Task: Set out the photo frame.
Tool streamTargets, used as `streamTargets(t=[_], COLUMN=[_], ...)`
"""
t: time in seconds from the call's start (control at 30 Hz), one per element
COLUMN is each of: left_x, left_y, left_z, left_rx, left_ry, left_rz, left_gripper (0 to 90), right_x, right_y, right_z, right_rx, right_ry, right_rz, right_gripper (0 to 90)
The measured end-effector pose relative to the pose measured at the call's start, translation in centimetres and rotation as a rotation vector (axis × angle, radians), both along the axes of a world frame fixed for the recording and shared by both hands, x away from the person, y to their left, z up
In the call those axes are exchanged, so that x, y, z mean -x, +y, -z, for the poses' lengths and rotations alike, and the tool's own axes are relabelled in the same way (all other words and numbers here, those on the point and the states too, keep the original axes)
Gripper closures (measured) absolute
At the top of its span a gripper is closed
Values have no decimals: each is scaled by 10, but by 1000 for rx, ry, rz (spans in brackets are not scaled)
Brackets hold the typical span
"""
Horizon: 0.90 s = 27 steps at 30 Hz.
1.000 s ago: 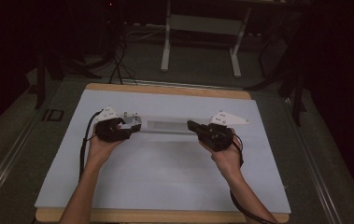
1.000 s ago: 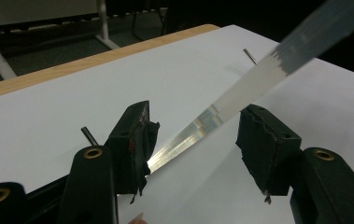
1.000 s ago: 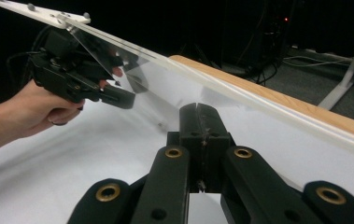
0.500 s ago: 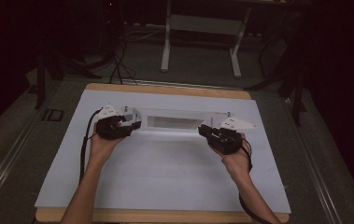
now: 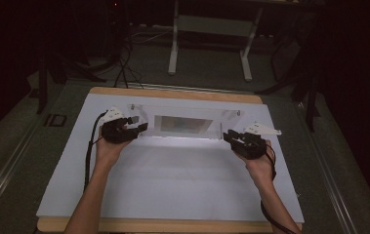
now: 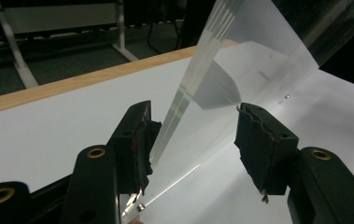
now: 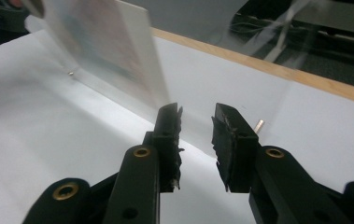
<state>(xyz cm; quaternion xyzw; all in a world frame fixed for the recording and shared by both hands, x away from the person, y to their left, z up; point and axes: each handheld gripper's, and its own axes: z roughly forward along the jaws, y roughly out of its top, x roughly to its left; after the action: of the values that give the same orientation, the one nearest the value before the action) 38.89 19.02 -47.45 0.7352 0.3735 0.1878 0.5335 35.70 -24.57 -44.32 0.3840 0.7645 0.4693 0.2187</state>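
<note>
High view showed a clear acrylic stand [image 5: 182, 122] set upright toward the far side of the white surface [image 5: 173, 195], with a pale printed sheet [image 5: 182, 125] framed in its middle. All places below are given from that stand. The left tool [image 5: 138, 129] sat at the stand's left end, held in the person's left hand [image 5: 105, 148], with its black cable [image 5: 89, 161] running back along the forearm. The right tool [image 5: 227, 138] sat at the stand's right end, in the right hand [image 5: 256, 163], just clear of the stand's near edge. Beyond the stand lay the wooden rim [image 5: 173, 93] of the surface, and farther off stood the white legs of a frame [image 5: 209, 44] on a dark floor.

Left gripper view had the left tool [image 6: 193, 140] spread wide, its two black jaws well apart, with the stand's clear panel [image 6: 221, 93] rising between them. The panel's edge ran close against one jaw; whether it touched could not be told, and the other jaw stood off from it. Nothing was clamped.

Right gripper view had the right tool [image 7: 195, 128] partly open, a narrow gap between its jaws. The stand [image 7: 114, 51] rose just past and to one side of the jaw tips, blurred, and the jaws held nothing. A small metal pin [image 7: 258, 125] lay on the surface beside one jaw.
</note>
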Motion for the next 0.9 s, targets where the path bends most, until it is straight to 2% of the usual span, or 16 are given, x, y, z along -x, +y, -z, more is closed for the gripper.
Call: streamTargets(t=[0.27,0.47,0.57,0.67,0.9], left_x=[-3,-4,-4,-5,-8], left_y=[-1,-2,-1,-2,-4], left_z=[0,0,-1,-2,-2], left_rx=[5,6,5,8,-3], left_ry=[-5,-4,4,10,8], left_rz=[-18,-24,-24,-26,-47], left_gripper=[470,469,469,469,466], right_x=[-13,-21,-24,-30,-44], right_y=[-13,-17,-17,-15,-8], right_z=[12,13,12,12,18], right_rx=[-28,-32,-22,-10,6], right_ry=[39,24,8,-10,-24], right_rz=[69,99,90,57,12], right_gripper=[664,596,531,491,477])
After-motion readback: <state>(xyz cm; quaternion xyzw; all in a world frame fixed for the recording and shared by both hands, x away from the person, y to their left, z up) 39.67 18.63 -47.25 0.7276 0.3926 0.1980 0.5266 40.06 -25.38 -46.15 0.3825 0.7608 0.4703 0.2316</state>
